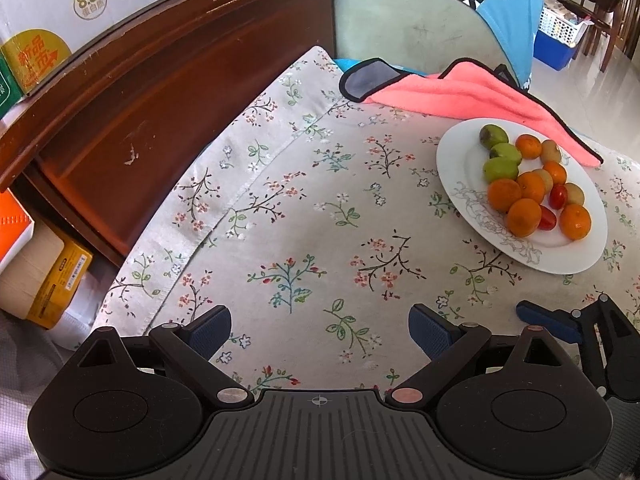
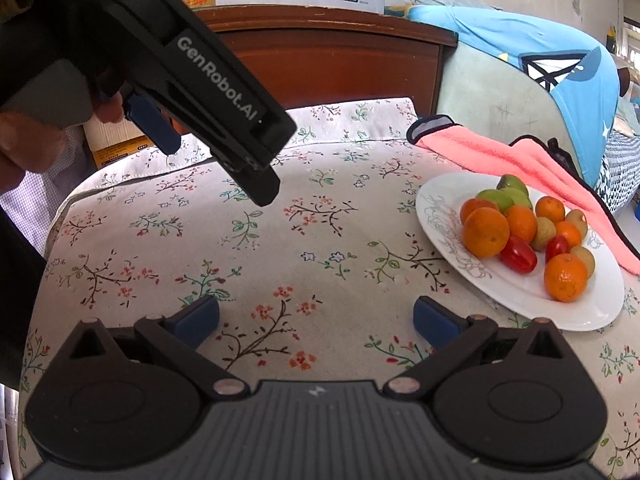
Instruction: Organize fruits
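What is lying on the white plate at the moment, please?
The white plate holds small oranges, green fruits, red cherry tomatoes and small tan fruits, all heaped together. Anything beneath the heap is hidden.

Both grippers are matte black plastic with a ribbed grey centre plate, round pivot housings, silver rivets and blue rubber finger pads [image 2: 198, 318]. The left gripper [image 1: 320, 330] carries white "GenRobot.AI" lettering along its side. The person's hand [image 2: 32, 140] shows beside a checked sleeve.
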Motion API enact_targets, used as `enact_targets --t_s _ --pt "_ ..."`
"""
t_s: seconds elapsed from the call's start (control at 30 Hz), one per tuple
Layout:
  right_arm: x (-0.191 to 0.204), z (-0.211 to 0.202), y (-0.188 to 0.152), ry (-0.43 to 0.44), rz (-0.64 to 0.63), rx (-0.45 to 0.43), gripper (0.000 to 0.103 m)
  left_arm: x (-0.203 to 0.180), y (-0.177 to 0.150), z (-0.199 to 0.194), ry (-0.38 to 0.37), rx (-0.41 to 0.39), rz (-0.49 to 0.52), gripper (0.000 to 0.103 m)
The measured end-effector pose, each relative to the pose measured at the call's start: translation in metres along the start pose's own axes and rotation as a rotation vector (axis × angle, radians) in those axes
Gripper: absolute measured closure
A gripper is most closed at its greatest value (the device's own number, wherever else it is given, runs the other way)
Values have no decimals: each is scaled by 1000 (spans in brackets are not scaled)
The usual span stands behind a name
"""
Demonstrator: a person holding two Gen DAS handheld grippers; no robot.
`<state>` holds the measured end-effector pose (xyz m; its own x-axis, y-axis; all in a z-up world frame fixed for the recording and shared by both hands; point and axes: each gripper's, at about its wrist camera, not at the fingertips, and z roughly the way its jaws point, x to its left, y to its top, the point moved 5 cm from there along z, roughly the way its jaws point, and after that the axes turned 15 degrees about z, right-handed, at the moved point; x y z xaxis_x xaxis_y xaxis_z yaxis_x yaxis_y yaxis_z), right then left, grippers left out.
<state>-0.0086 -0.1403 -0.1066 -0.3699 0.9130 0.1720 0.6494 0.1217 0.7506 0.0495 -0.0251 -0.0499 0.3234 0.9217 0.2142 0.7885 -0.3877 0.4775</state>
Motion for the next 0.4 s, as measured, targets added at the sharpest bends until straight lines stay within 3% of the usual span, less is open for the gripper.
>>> enact_targets --t_s 0.4 --pt "-1 0 0 0 0 0 1 0 -5 12 -23 37 1 6"
